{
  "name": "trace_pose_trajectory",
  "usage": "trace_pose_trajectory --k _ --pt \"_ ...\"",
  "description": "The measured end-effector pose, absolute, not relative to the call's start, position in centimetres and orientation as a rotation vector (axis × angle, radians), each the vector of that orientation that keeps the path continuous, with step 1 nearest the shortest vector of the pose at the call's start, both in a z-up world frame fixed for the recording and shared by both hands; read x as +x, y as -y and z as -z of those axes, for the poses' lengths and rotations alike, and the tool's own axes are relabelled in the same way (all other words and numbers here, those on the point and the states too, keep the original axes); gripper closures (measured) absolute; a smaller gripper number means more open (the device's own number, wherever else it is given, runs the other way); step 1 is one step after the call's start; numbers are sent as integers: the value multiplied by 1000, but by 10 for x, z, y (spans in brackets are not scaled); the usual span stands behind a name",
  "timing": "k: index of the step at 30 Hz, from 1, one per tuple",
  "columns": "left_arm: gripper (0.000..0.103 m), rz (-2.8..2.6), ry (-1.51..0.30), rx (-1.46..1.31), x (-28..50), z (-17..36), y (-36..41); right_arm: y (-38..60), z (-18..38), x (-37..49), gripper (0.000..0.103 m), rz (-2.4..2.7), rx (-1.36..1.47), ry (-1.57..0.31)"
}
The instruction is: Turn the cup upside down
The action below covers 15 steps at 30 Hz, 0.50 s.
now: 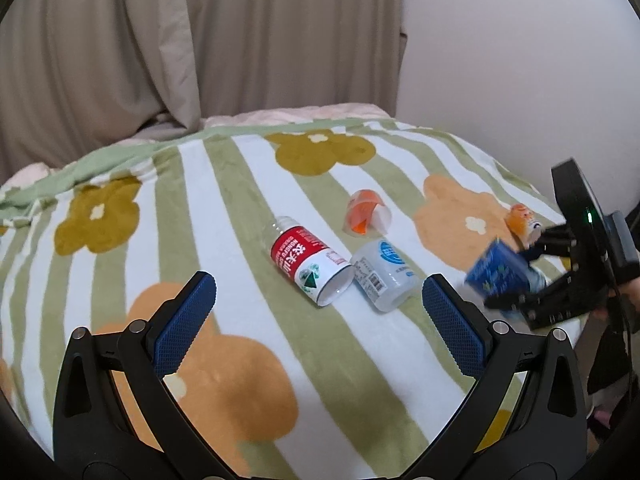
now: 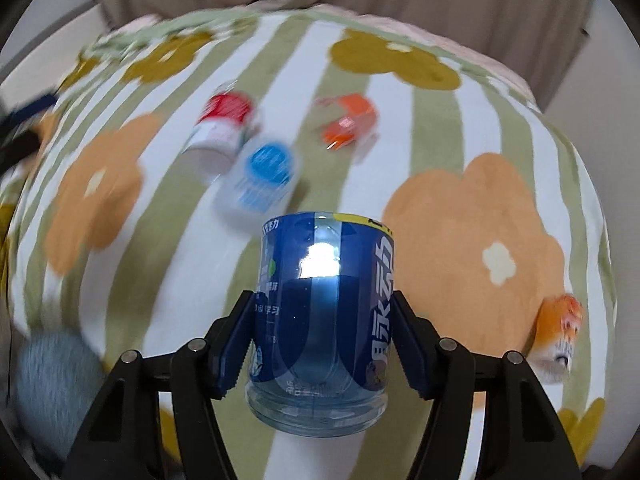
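My right gripper (image 2: 322, 344) is shut on a clear cup with a dark blue label (image 2: 320, 320); its fingers (image 2: 236, 348) press both sides. The cup is off the blanket, thick clear end toward the camera. In the left wrist view the same cup (image 1: 500, 274) is blurred and tilted in the right gripper (image 1: 516, 280) at the far right. My left gripper (image 1: 318, 300) is open and empty above the blanket, near a red-labelled cup (image 1: 310, 260) and a pale blue-labelled cup (image 1: 382, 274), both lying on their sides.
A green-and-white striped flower blanket (image 1: 240, 220) covers the surface. An orange cup (image 1: 366, 212) lies farther back. A small orange container (image 2: 558, 336) lies at the right edge. Beige curtains hang behind. A grey fuzzy object (image 2: 52, 372) sits at the lower left.
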State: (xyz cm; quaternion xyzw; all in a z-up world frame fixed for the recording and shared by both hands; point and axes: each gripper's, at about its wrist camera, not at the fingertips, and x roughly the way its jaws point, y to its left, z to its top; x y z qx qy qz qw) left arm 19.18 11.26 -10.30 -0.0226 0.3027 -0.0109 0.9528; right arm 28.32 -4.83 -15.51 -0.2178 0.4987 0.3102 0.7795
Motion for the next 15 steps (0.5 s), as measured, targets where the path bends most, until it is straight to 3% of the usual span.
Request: trace_pose_trajectory --k 15 --pt "0 32 -622 -46 158 103 -97 36 214 257 41 -743 -521 -1105"
